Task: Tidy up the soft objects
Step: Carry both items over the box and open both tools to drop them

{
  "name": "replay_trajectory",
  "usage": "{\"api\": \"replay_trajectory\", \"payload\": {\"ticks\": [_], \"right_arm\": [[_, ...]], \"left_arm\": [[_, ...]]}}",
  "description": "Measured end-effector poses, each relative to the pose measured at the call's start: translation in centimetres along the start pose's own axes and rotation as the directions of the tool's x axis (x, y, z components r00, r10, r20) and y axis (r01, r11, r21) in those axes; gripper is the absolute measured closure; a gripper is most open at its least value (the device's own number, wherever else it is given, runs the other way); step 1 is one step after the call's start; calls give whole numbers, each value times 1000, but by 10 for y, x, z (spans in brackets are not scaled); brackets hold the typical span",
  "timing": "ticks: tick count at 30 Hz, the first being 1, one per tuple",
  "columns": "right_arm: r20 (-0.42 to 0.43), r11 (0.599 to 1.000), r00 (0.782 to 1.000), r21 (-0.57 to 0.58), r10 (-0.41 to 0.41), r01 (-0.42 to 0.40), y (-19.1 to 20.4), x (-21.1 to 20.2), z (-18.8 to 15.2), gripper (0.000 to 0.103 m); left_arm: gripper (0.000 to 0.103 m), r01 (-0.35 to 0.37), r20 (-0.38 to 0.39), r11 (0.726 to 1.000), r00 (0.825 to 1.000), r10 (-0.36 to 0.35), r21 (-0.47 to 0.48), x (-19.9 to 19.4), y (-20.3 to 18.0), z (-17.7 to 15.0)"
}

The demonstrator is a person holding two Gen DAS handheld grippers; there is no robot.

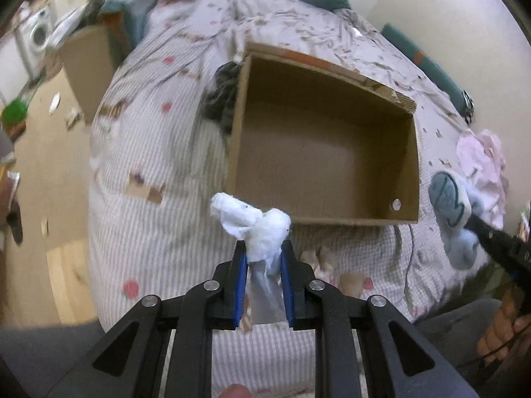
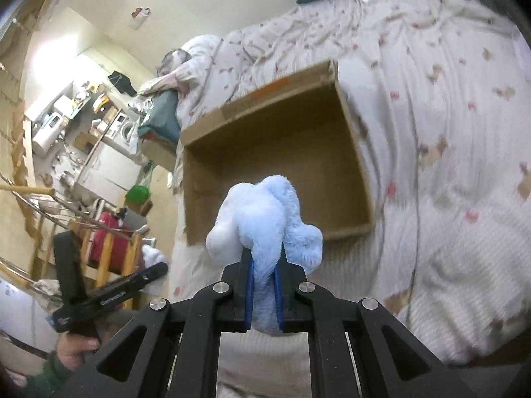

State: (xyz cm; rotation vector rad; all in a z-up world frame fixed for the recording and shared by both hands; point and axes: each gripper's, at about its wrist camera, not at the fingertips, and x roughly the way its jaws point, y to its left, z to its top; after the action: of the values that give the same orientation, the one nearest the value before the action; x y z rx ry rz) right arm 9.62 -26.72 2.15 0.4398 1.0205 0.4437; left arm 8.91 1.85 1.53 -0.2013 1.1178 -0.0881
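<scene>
Soft objects are in both tools: the left gripper (image 1: 264,257) is clamped on a white wad of cloth or tissue (image 1: 254,229), and the right gripper (image 2: 264,260) is clamped on a fluffy light-blue plush slipper (image 2: 265,219), whose grey sole shows in the left wrist view. Each is pinched near one end so its bulk hangs free ahead of the fingers, probably so it will drop cleanly. Both are held in the air just short of the near rim of the open cardboard box (image 1: 410,165), which sits on the striped duvet (image 1: 149,165). The box is empty, bare floor showing. A pink garment (image 1: 481,156) lies on the duvet just right of the box.
</scene>
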Motion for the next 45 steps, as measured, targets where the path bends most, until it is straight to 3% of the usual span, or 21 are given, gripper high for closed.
{"api": "replay_trajectory", "payload": {"ticks": [10, 12, 14, 19, 28, 45], "right_arm": [[43, 998, 998, -36, -48, 49, -6, 40, 41, 91], [51, 997, 997, -41, -63, 65, -10, 54, 43, 91], [52, 997, 996, -29, -71, 72, -16, 63, 37, 91], [19, 994, 994, -15, -104, 105, -24, 82, 34, 91], [-1, 983, 985, -62, -174, 173, -22, 101, 35, 91], [-29, 984, 985, -64, -171, 169, -22, 110, 29, 90]], "left_arm": [[86, -52, 40, 990, 998, 47, 132, 41, -38, 58], [86, -5, 67, 992, 998, -3, 123, 47, -39, 61], [86, 27, 86, 992, 996, -38, 122, 55, -40, 61], [86, -47, 87, 988, 996, 34, 150, 80, -41, 54], [85, -45, 91, 987, 995, 31, 151, 87, -39, 49], [83, -38, 108, 986, 994, 21, 161, 78, -40, 48]]}}
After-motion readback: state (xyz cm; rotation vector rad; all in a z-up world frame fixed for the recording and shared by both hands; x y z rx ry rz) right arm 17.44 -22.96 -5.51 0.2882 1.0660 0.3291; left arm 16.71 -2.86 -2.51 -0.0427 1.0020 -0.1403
